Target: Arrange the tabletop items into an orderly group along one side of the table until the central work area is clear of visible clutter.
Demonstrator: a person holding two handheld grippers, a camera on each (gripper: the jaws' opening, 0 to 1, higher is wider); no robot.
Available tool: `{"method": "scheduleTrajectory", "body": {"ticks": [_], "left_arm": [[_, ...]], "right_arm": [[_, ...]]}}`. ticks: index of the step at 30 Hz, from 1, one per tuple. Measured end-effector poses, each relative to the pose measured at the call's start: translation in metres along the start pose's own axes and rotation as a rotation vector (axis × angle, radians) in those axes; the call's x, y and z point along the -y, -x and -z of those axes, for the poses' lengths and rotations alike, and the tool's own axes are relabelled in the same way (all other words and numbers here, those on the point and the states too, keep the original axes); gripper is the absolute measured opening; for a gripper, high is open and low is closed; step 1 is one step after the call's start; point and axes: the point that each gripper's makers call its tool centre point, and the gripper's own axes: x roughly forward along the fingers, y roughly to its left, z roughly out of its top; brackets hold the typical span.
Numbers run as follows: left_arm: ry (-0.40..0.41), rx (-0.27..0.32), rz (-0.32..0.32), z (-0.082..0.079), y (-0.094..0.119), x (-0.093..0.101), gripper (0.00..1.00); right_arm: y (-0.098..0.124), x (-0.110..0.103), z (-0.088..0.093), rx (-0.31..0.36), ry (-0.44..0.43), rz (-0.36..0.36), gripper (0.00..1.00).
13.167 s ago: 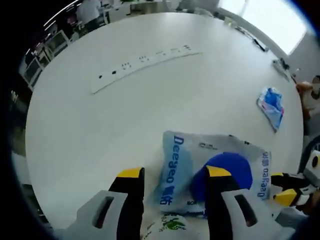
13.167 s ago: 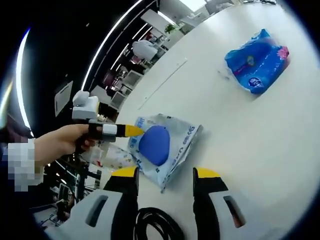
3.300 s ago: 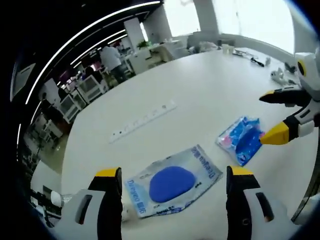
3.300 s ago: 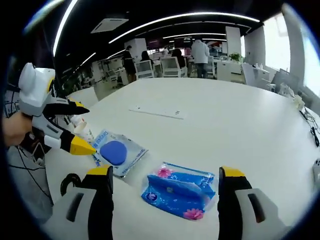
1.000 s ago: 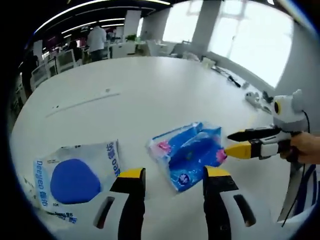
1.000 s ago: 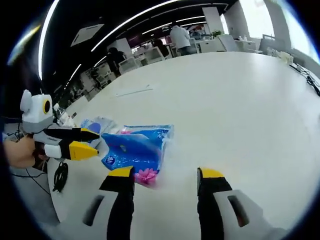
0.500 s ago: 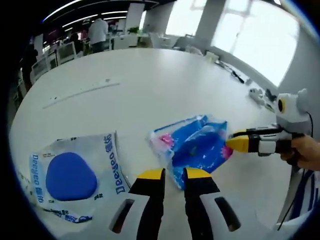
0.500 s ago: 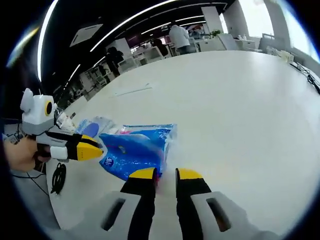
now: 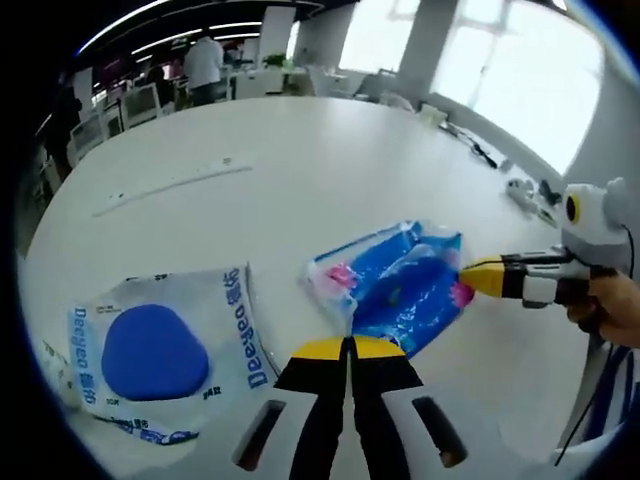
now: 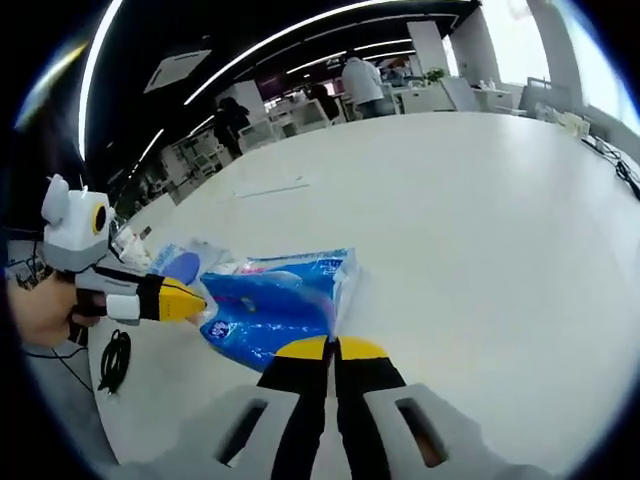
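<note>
The left hand-held gripper (image 9: pixel 347 345) and right hand-held gripper (image 10: pixel 331 347) are both clenched at opposite edges of the blue tissue pack (image 9: pixel 395 285) on the counter (image 9: pixel 300 170), apparently gripping it; next, carry it beside the wipes pouch (image 9: pixel 160 350).

People (image 10: pixel 362 76) stand among desks and chairs (image 10: pixel 300 113) beyond the white table.
</note>
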Motion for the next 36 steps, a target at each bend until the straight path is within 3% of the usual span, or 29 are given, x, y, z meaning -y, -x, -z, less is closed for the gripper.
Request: {"method": "scheduleTrajectory", "body": {"ticks": [11, 21, 36], "left_arm": [[-0.018, 0.022, -0.043, -0.013, 0.010, -0.018, 0.00], [0.005, -0.003, -0.071, -0.003, 0.011, -0.032, 0.00], [0.025, -0.021, -0.073, 0.005, 0.006, -0.030, 0.00]], "right_arm": [[-0.009, -0.017, -0.010, 0.025, -0.011, -0.022, 0.00], [-0.020, -0.028, -0.001, 0.005, -0.008, -0.044, 0.00], [-0.018, -0.026, 0.016, -0.036, -0.058, -0.048, 0.00]]}}
